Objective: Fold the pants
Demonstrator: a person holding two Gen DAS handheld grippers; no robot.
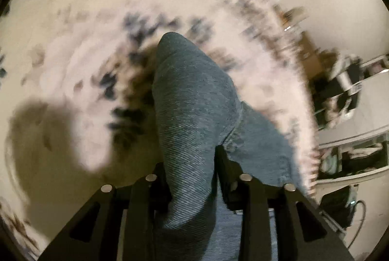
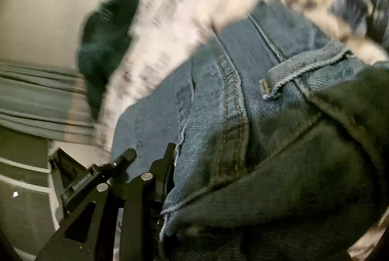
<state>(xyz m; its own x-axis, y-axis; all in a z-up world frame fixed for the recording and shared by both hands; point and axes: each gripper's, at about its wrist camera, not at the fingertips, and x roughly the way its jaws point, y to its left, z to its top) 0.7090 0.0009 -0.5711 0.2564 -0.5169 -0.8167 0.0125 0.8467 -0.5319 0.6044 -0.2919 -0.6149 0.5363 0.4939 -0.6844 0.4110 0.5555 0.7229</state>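
Gripping a thick fold of the jeans, the left gripper is clamped on denim that rises ahead of it over the blurred patterned bedspread; only this view shows shelves right of the jeans. On the right gripper, one visible finger touches the jeans' edge, its partner hidden, so its grip cannot be told. Only here a dark green garment lies left of the jeans.
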